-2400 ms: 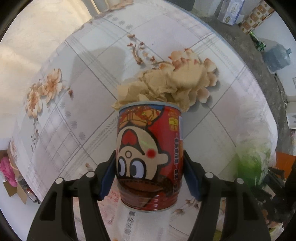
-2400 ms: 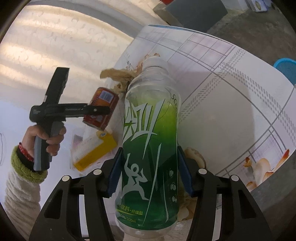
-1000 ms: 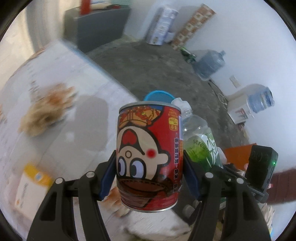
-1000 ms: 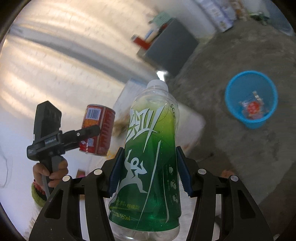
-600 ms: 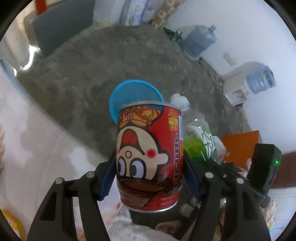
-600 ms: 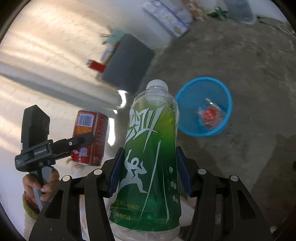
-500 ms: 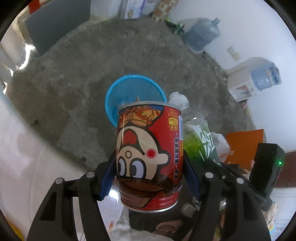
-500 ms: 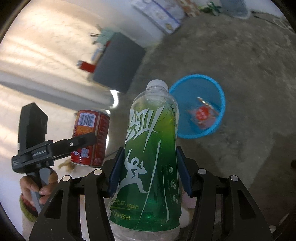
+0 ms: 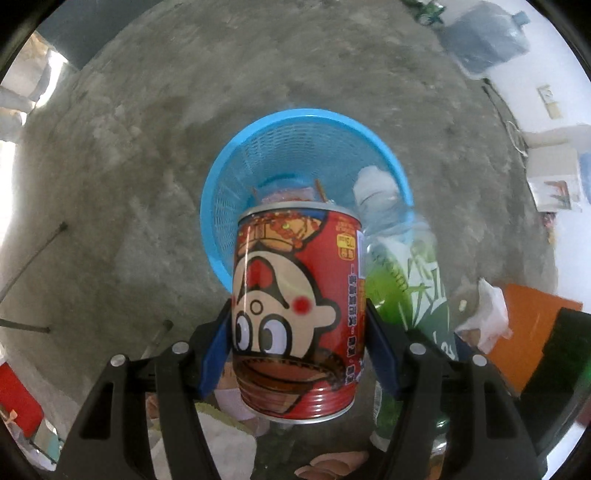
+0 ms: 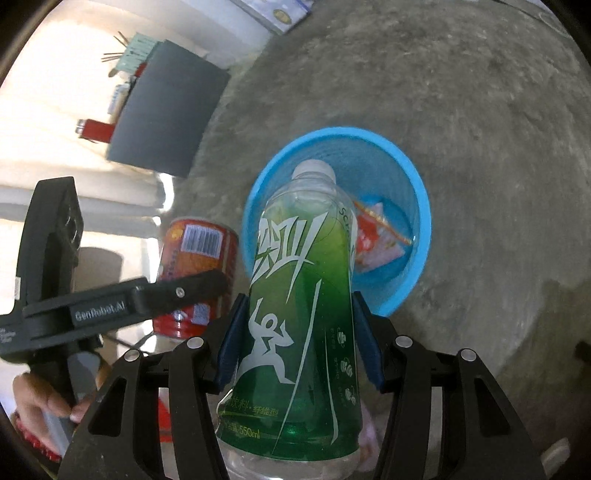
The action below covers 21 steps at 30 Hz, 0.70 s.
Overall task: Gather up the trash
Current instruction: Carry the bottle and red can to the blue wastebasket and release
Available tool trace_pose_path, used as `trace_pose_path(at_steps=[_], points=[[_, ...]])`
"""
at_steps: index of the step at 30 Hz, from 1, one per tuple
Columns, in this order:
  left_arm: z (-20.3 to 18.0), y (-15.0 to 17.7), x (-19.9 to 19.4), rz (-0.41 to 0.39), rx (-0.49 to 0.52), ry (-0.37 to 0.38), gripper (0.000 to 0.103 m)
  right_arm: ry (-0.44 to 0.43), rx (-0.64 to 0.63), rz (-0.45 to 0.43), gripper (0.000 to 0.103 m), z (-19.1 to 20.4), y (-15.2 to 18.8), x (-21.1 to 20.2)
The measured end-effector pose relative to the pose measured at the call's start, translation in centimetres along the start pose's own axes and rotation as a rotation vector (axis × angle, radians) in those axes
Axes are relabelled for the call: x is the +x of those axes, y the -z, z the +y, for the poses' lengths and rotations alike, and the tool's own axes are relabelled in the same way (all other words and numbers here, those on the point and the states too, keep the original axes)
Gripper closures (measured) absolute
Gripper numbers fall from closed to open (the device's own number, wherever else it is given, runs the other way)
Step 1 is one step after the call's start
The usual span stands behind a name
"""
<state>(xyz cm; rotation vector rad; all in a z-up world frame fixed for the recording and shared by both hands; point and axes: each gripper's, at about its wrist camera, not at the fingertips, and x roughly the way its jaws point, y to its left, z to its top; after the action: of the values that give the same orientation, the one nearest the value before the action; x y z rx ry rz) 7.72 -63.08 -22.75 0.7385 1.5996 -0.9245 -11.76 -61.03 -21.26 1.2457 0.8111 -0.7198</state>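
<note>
My left gripper [image 9: 299, 332] is shut on a red can [image 9: 299, 295] with a cartoon face and holds it in the air above the near rim of a blue mesh trash basket [image 9: 236, 177] on the floor. My right gripper [image 10: 299, 328] is shut on a green plastic bottle [image 10: 299, 302], held just beside the can, over the same basket [image 10: 421, 206]. The bottle also shows in the left wrist view [image 9: 406, 273], and the can [image 10: 199, 258] and left gripper [image 10: 207, 286] show in the right wrist view. A red wrapper [image 10: 380, 236] lies in the basket.
Grey concrete floor [image 9: 147, 110] surrounds the basket. A dark cabinet [image 10: 166, 110] stands by the wall at the left. Water jugs [image 9: 484, 40] and an orange box [image 9: 532, 317] lie at the right. A cardboard box [image 10: 273, 11] sits at the far wall.
Both grippers swung away from the table and moved closer to the blue basket, which now looks larger and sits directly beyond the can and bottle. Both grips are unchanged.
</note>
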Motion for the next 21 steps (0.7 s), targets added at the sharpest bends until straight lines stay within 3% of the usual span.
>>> trace_pose_path(at_steps=[4,7,21], points=[[0.5,-0.8,0.9,-0.008,-0.037,0.004,0.025,0.042,-0.015,0.032,0.048,-0.1,-1.3,2.9],[0.4,-1.0,1.1,-0.014,-0.028,-0.011,0.023,0.099,-0.038,0.028,0.047,-0.1,-1.7,3.9],[0.8,0.2,-2.5,-0.062,-0.014,0.005,0.023,0.117,-0.068,-0.061,0.047,0.8,-0.8,0.3]])
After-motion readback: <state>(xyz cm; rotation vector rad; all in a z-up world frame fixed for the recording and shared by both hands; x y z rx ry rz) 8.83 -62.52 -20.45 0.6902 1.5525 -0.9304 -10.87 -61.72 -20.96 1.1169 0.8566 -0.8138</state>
